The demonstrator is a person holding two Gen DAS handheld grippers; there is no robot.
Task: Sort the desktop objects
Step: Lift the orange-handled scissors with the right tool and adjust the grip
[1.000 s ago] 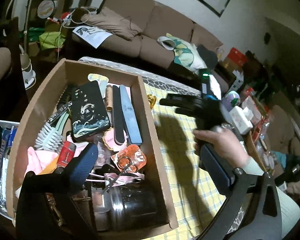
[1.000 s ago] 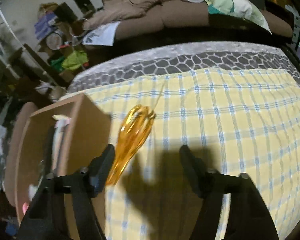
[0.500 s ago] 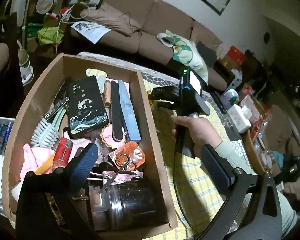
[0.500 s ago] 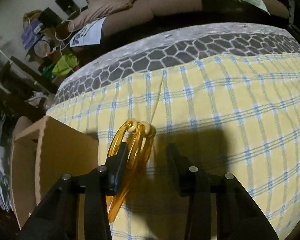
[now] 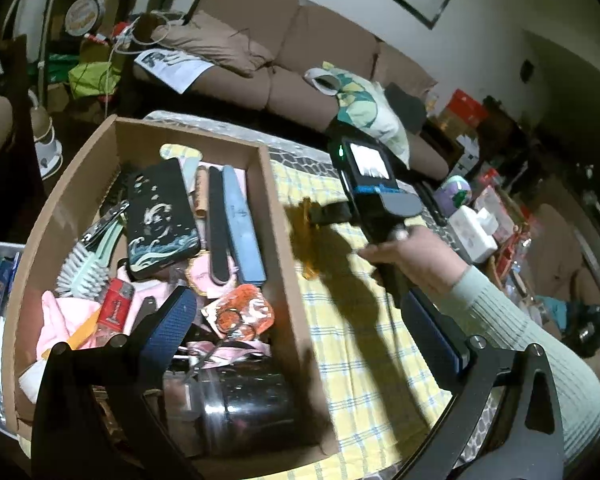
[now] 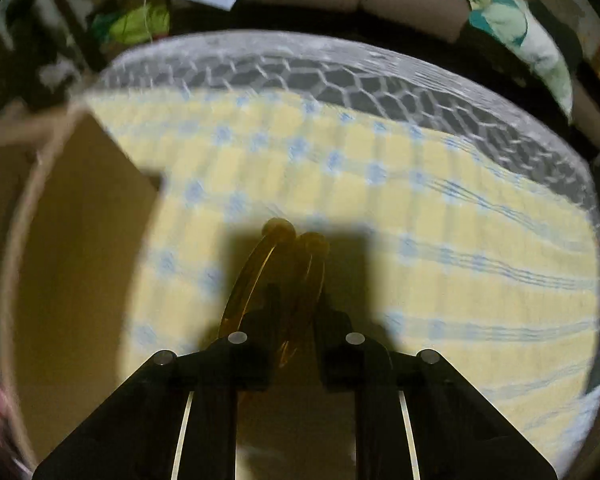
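The left gripper (image 5: 300,340) has black angular arms, silver round screws and blue textured fingers (image 5: 168,326). The right gripper (image 6: 296,320) is black with silver screws and pale strips. The right hand (image 5: 416,256) wears a pale green ribbed sleeve (image 5: 520,340).

The left wrist camera sits low over the near corner of the cardboard box (image 5: 288,280), looking out and down toward twelve o'clock across the yellow checked cloth (image 5: 364,364) to the brown sofa (image 5: 284,60). The right wrist camera hangs very close above that cloth (image 6: 420,208), tipped steeply down, with the box wall (image 6: 80,248) at nine o'clock. Both views share the cloth, the box's side, the amber hoops (image 5: 306,236) (image 6: 276,264) and the sofa's edge.
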